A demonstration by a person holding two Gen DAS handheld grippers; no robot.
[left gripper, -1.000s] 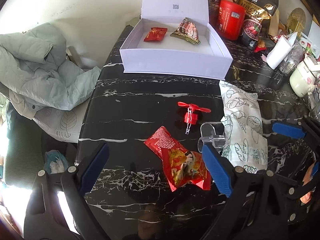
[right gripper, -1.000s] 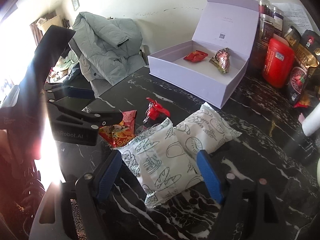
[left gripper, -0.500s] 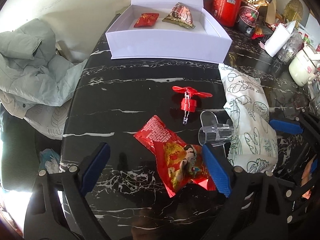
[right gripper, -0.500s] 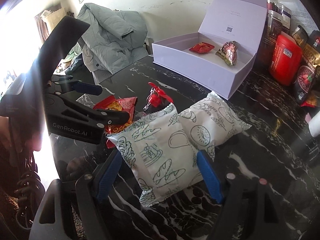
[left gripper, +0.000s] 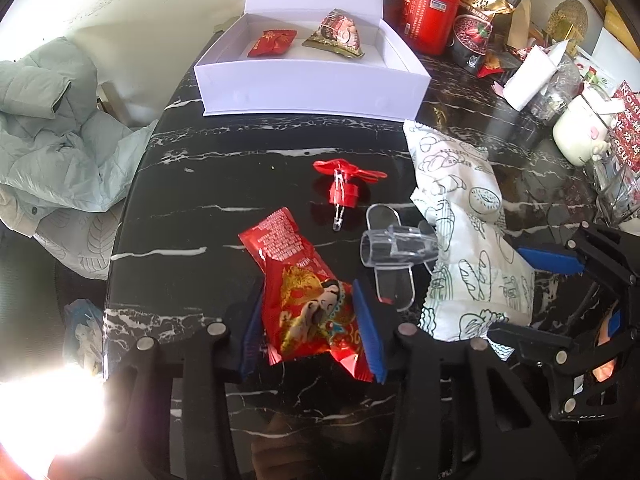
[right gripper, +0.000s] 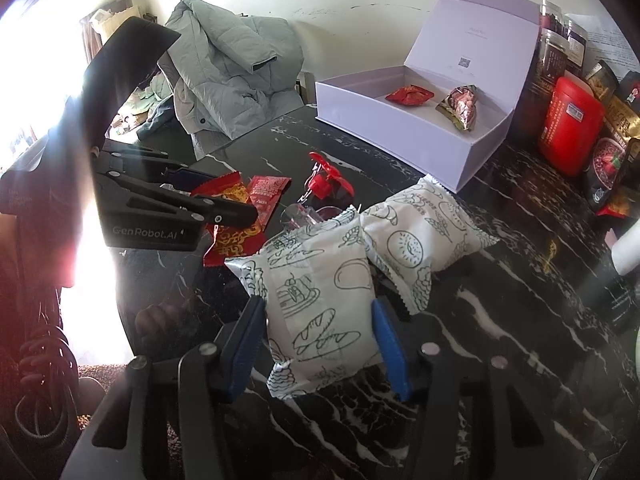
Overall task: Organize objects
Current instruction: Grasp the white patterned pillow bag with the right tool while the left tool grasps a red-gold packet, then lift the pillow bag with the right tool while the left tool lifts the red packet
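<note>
A: Left wrist view?
B: left gripper (left gripper: 312, 330) is closing, blue pads against both sides of the red snack packet (left gripper: 306, 294) on the black marble table (left gripper: 192, 184). Ahead of it: red bow clip (left gripper: 342, 188), clear plastic piece (left gripper: 394, 246). Open white box (left gripper: 312, 84) far ahead.
A: Right wrist view?
B: right gripper (right gripper: 320, 340) is closing too, pads touching the near white bread-print packet (right gripper: 316, 304). Second white packet (right gripper: 420, 236) just ahead-right. Box well ahead, two snacks inside.

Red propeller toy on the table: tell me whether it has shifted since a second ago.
No. The red propeller toy lies at the same white vein of the black marble table, below the white box; only the camera moved.
</note>
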